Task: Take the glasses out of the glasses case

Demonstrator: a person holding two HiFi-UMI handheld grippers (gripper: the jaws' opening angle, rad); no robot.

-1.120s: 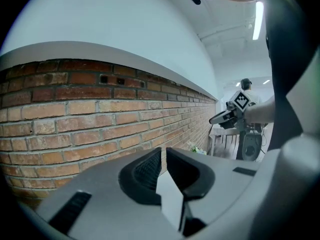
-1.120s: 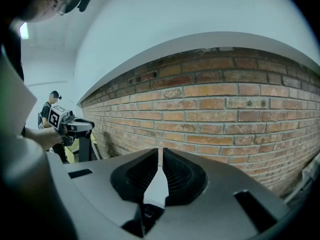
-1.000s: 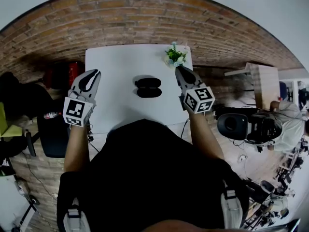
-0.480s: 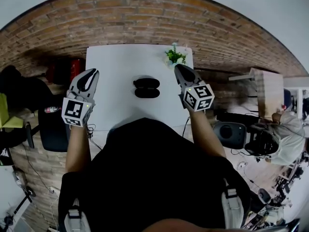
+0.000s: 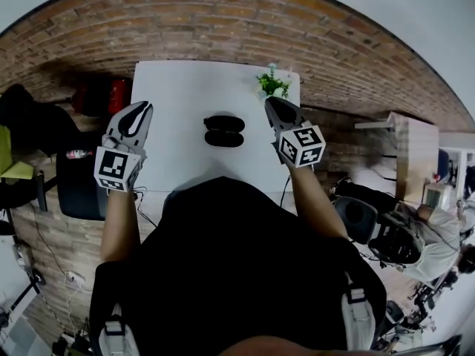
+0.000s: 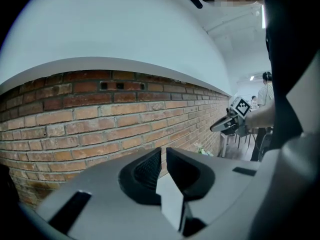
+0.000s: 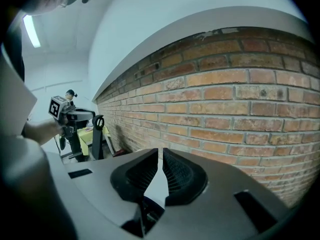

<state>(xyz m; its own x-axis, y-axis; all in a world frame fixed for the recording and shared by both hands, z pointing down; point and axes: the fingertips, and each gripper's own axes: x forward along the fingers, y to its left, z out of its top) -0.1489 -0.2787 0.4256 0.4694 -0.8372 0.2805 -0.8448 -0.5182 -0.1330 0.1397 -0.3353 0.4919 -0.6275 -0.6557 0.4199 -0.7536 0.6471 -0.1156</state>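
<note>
We hold off on either side of the glasses case [image 5: 224,130].
Our left gripper [image 5: 138,110] and right gripper [image 5: 272,104] are both clenched on nothing, flanking the case mid-table [image 5: 174,87], likely ready to approach.

Seen from above, a person in a black short-sleeved top [image 5: 237,258], pale grey buckled straps [image 5: 356,319] over both shoulders. The left hand-held gripper [image 5: 139,108] and right hand-held gripper [image 5: 272,104] share light grey shells, black ribbed pads [image 7: 175,173] and a white cube [image 5: 113,170] printed with black square markers
</note>
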